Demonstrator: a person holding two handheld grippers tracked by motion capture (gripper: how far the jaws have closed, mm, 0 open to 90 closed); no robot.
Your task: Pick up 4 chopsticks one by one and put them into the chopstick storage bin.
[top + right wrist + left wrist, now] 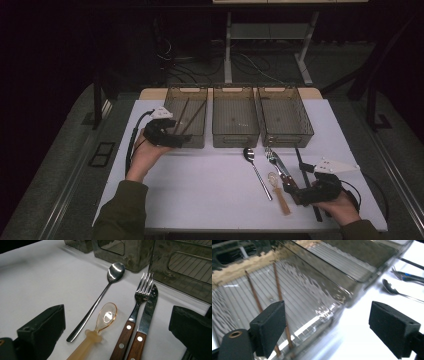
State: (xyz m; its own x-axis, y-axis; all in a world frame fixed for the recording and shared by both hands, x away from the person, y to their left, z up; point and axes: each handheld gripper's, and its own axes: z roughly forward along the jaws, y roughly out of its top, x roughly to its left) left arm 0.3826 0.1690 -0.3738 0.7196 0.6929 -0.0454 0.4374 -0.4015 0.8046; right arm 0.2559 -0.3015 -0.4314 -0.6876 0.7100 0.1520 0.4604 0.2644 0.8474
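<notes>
From above, three smoky plastic bins stand side by side along the far edge of the white bench (200, 190), set up as sorting slots, and the left bin (186, 116) already has two brown chopsticks (187, 113) lying lengthwise in it, so I take this to be cutlery sorted by kind. The left gripper (186, 141) sits at that bin's near wall with its fingers parted and nothing in them, as if it has let its load go there. The middle bin (235, 116) and the right bin (285, 116) look empty. The remaining pieces lie in a loose row on the near right, handles toward the person so they are easy to pick up: one long steel spoon (257, 171), one small amber spoon (278, 190), one fork (272, 159), one knife (283, 170), and one dark stick (306, 177) at the far right whose kind I cannot tell. The right gripper (291, 191) rests just beside them. In the left gripper view the black fingers (270, 327) stand wide apart around bare space, the two chopsticks (279, 293) on the ribbed bin floor behind them. In the right gripper view the fingers (43, 326) are spread and empty too, framing the steel spoon (100, 297), amber spoon (106, 316), wooden-handled fork (138, 303) and knife (147, 313), which lie close together and nearly parallel; it seems poised to choose one.
</notes>
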